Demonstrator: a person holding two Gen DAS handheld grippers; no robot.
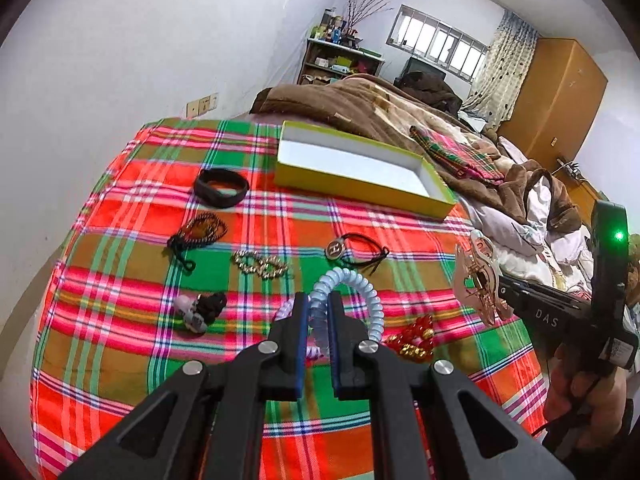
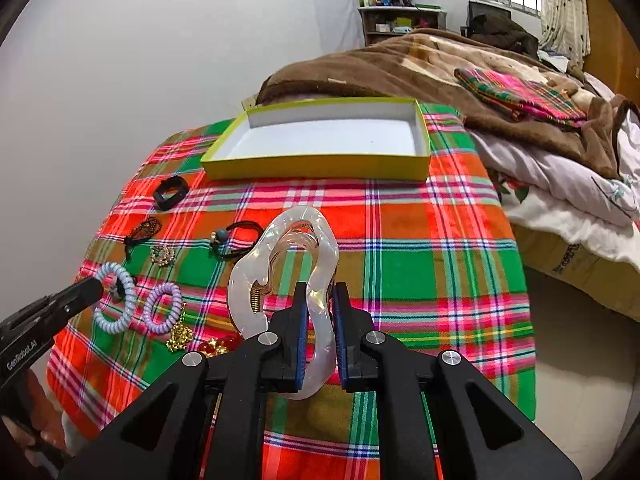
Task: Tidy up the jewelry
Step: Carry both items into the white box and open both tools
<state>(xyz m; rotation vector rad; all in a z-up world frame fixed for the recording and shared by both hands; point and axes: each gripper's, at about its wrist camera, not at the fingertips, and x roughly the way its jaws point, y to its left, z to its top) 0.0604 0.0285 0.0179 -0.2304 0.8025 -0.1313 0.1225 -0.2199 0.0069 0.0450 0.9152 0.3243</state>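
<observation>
My left gripper (image 1: 318, 306) is shut on a pale blue spiral hair tie (image 1: 352, 284), held just above the plaid cloth; it also shows in the right wrist view (image 2: 116, 304). My right gripper (image 2: 320, 296) is shut on a clear pearly hair claw clip (image 2: 280, 268), lifted above the cloth; the clip shows in the left wrist view (image 1: 478, 276). An open yellow-green box (image 1: 360, 188) with a white inside sits at the far end (image 2: 316, 168). A lilac spiral tie (image 2: 162, 308) lies on the cloth.
On the cloth lie a black band (image 1: 221, 187), a dark beaded bracelet (image 1: 198, 234), a gold chain (image 1: 259, 264), a black cord with round pendant (image 1: 352, 250), a grey-black charm (image 1: 200, 310) and red-gold beads (image 1: 414, 340). A bed with brown blankets (image 2: 440, 64) is behind.
</observation>
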